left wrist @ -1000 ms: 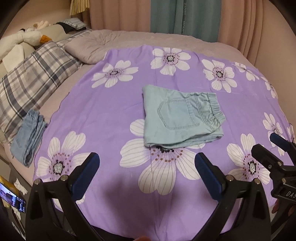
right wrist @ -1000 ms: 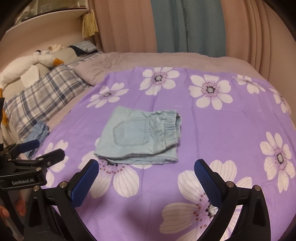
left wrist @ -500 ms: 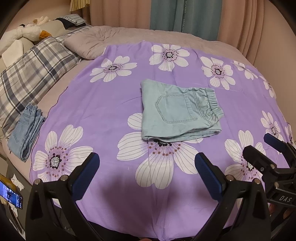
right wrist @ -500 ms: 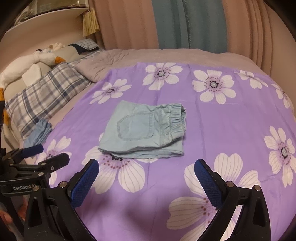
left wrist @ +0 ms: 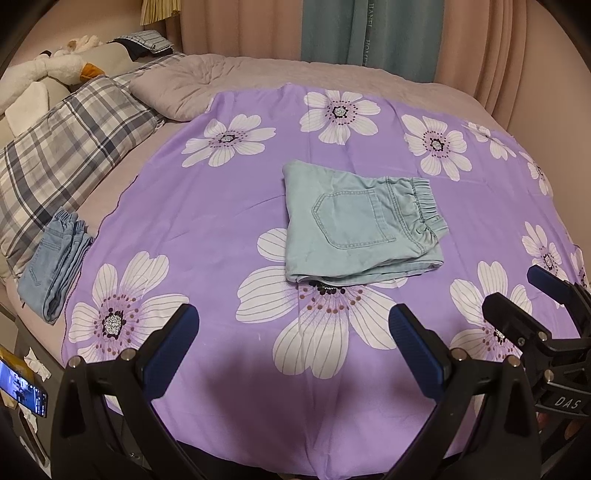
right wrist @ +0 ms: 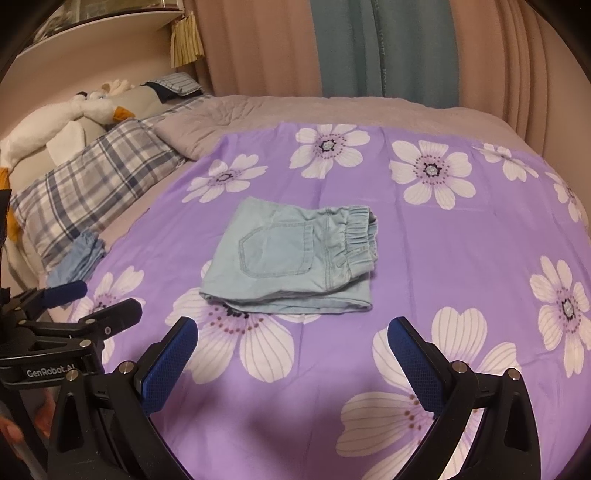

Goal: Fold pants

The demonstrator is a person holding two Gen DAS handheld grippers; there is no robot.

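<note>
Light blue denim pants (left wrist: 358, 225) lie folded into a small rectangle on the purple flowered sheet (left wrist: 207, 221), back pocket up, elastic waistband to the right. They also show in the right wrist view (right wrist: 291, 258). My left gripper (left wrist: 293, 328) is open and empty, held back near the bed's front edge. My right gripper (right wrist: 291, 343) is open and empty too, just in front of the pants. Each gripper shows in the other's view, the right one (left wrist: 517, 295) at the right edge and the left one (right wrist: 94, 299) at the left edge.
A second folded pair of blue jeans (left wrist: 55, 258) lies at the sheet's left edge beside a plaid pillow (left wrist: 66, 147). Stuffed toys (right wrist: 62, 118) sit at the headboard. Curtains (left wrist: 369, 29) hang behind the bed. A phone (left wrist: 22, 387) is at lower left.
Both grippers have drawn back and up from the folded pants, so the bed looks farther away. The pants have not moved. Both grippers stay open.
</note>
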